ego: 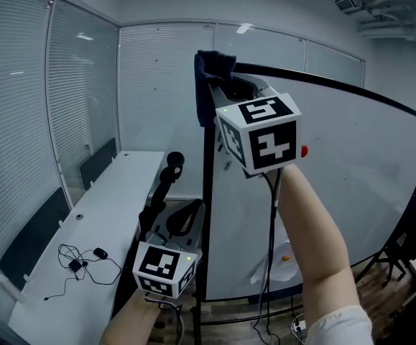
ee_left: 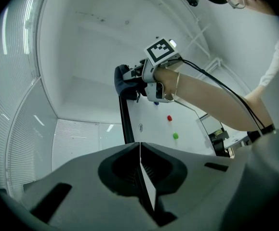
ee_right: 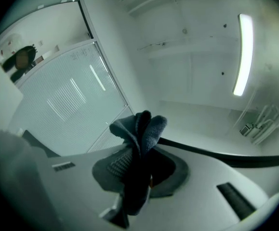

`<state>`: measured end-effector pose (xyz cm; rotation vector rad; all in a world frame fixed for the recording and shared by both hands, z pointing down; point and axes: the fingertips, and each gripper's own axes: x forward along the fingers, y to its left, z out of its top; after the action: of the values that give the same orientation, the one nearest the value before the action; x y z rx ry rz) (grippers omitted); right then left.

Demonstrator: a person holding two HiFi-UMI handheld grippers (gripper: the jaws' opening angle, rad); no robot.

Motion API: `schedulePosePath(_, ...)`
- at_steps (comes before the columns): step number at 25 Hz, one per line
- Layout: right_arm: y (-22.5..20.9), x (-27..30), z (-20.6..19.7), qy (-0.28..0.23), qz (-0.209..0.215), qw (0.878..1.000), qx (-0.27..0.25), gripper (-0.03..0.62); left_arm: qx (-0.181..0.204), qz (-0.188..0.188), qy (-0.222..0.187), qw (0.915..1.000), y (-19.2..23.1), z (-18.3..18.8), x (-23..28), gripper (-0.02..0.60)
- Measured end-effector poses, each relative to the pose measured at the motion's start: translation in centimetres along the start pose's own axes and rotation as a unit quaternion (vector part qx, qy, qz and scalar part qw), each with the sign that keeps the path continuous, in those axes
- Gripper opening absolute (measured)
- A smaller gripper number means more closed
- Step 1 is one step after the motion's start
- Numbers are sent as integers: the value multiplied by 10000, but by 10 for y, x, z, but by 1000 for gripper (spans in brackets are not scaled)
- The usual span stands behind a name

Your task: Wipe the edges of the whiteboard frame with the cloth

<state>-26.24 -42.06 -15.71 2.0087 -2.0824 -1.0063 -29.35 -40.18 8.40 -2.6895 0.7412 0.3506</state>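
Dark blue, nubby cloth (ee_right: 140,129) sits bunched in soft folds between the jaws of our right gripper (ee_right: 138,174), which clamp it tight. In the head view we hold it at the top left corner of the thin black frame (ego: 205,221) around the glossy white whiteboard (ego: 358,185). Our left gripper (ee_left: 140,153) hangs low beside the frame's upright bar, smooth grey jaws pressed together on nothing. Only its view shows the round green magnet (ee_left: 175,135).
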Motion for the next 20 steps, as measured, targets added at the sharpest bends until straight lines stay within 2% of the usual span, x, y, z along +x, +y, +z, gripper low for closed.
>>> schedulePosePath(4, -13, 4, 3, -29, -3, 9996, 290, 61, 239, -32, 100, 9997, -10, 13, 14, 20)
schedulePosePath(8, -38, -1, 4, -39, 30, 9985, 540, 61, 248, -35, 145, 9996, -26, 17, 29, 20)
schedulePosePath(15, -101, -33, -9, -127, -258, 9977, 613, 61, 251, -128, 171, 9995, -66, 16, 57, 20)
schedulePosePath(20, -167, -67, -27, -181, -556, 9960, 674, 61, 256, -153, 173, 9994, -111, 8, 85, 20)
